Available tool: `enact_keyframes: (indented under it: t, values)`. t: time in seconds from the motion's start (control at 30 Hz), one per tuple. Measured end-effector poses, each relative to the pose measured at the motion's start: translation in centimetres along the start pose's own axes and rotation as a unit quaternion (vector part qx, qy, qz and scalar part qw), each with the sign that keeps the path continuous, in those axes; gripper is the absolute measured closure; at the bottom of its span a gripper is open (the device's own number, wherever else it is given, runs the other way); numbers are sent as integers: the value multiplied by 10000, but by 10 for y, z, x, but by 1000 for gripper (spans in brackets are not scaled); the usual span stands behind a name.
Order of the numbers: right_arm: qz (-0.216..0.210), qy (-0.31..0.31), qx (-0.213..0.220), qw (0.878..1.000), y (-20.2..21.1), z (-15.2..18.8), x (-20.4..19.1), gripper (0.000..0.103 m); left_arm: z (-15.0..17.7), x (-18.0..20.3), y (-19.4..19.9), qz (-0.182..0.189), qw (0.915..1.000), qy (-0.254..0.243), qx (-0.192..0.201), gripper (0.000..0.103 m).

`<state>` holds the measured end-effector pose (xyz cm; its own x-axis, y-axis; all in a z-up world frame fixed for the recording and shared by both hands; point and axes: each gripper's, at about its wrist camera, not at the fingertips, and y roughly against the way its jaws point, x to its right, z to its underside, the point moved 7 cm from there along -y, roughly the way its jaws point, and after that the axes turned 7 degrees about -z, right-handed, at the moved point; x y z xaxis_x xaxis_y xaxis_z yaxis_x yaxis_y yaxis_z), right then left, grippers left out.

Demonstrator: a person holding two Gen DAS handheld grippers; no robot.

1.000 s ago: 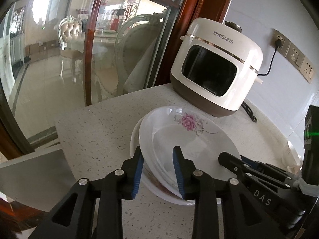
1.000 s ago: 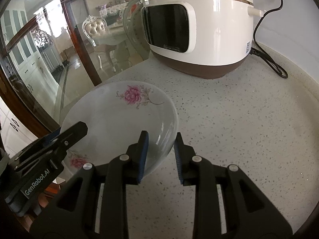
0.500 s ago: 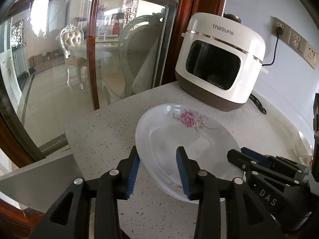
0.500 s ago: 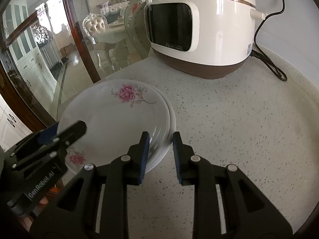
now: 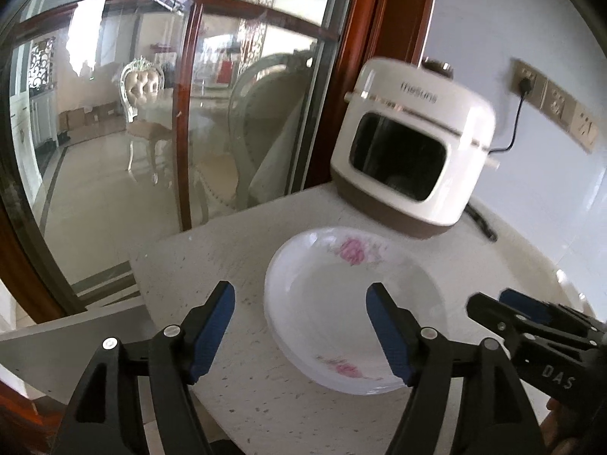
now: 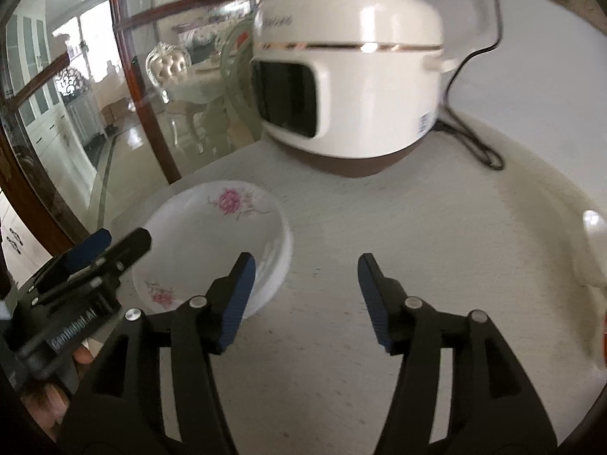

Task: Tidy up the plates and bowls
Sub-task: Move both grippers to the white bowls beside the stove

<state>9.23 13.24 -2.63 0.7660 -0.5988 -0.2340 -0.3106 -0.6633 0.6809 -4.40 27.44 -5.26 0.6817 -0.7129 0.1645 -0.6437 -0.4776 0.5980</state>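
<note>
A stack of white plates with pink flowers [image 5: 353, 311] lies on the speckled counter [image 5: 242, 386] near its left corner; it also shows in the right wrist view [image 6: 212, 250]. My left gripper [image 5: 299, 330] is open and empty, raised over the stack's near left rim. My right gripper [image 6: 305, 297] is open and empty, just right of the stack. The right gripper appears in the left wrist view [image 5: 531, 326], and the left gripper in the right wrist view [image 6: 91, 254].
A white rice cooker [image 5: 413, 159] stands at the back, also in the right wrist view [image 6: 349, 87], its black cord [image 6: 474, 144] trailing to wall sockets [image 5: 550, 102]. A glass door with wooden frame [image 5: 182, 113] bounds the counter's left side. A white object [image 6: 592, 242] sits at far right.
Both grippers let go of the top plate, which now rests on the stack. Both opened wide and pulled back and up from the plates.
</note>
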Motion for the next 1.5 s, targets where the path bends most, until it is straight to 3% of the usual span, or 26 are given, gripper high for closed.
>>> enact_keyframes:
  t: [0.13, 0.33, 0.7, 1.1, 1.27, 1.37, 1.5]
  values:
    - [230, -64, 134, 9996, 25, 0, 24, 38, -8, 15, 16, 467, 9983, 143, 324, 30]
    - [659, -293, 403, 9966, 69, 3, 79, 31, -7, 61, 34, 817, 9931, -409, 730, 28]
    - [1451, -1095, 786, 9802, 136, 22, 198, 27, -5, 174, 60, 1825, 9741, -1168, 653, 27]
    - [2196, -2144, 1595, 9383, 201, 56, 301, 24, 6, 286, 88, 2276, 9511, -1932, 791, 23]
    - [2403, -2611, 1801, 9174, 217, 73, 328, 23, 12, 328, 100, 2775, 9357, -2067, 690, 23]
    - [2659, -2872, 1979, 8987, 233, 83, 343, 23, 14, 354, 104, 3110, 9258, -2081, 535, 23]
    - [2642, -3335, 1992, 8828, 240, 99, 363, 23, 15, 386, 103, 3503, 9140, -2015, 345, 23]
